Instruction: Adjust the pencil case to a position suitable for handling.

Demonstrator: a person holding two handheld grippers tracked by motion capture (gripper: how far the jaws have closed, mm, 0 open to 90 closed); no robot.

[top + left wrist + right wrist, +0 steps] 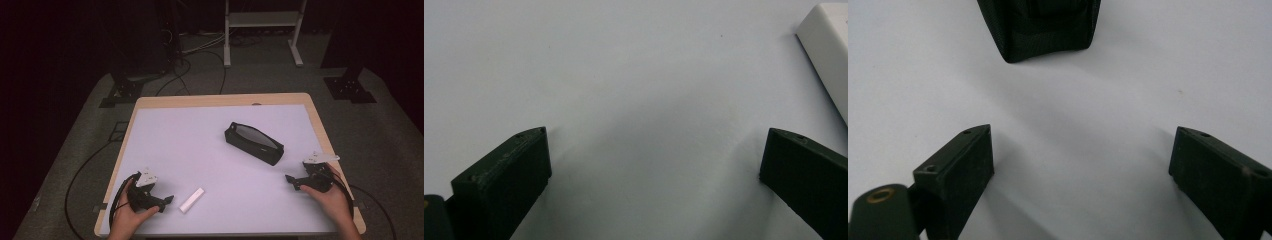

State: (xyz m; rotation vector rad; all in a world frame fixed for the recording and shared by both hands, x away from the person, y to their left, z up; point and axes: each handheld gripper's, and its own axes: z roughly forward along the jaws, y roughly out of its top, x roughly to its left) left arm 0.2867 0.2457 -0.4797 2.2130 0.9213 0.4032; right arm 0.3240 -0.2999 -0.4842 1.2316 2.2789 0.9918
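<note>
Currently both grippers rest low near the tabletop's near edge, jaws spread wide, nothing between them.

Left gripper (pixel 167 200): by the near-left corner. White bar (pixel 192 200) lies just to its right, apart from the jaw tip, not touching. Bar's long axis runs diagonally, near-left to far-right. In the left gripper view the bar (pixel 826 47) sits at the upper right, outside the jaw gap, so the gripper is aimed past it.

Right gripper (pixel 292 182): by the near-right corner, pointing left and slightly away. Black case (pixel 253 142) lies toward the tabletop's middle, long axis diagonal from far-left to near-right; its near-right end is the closer one. In the right gripper view that end of the case (pixel 1040 30) sits ahead of the open gap, apart from the jaws.

Judgement: left is nearer the bar, right nearer the case. Left needs a turn rightward to bring the bar between its jaws, across the short side.
</note>
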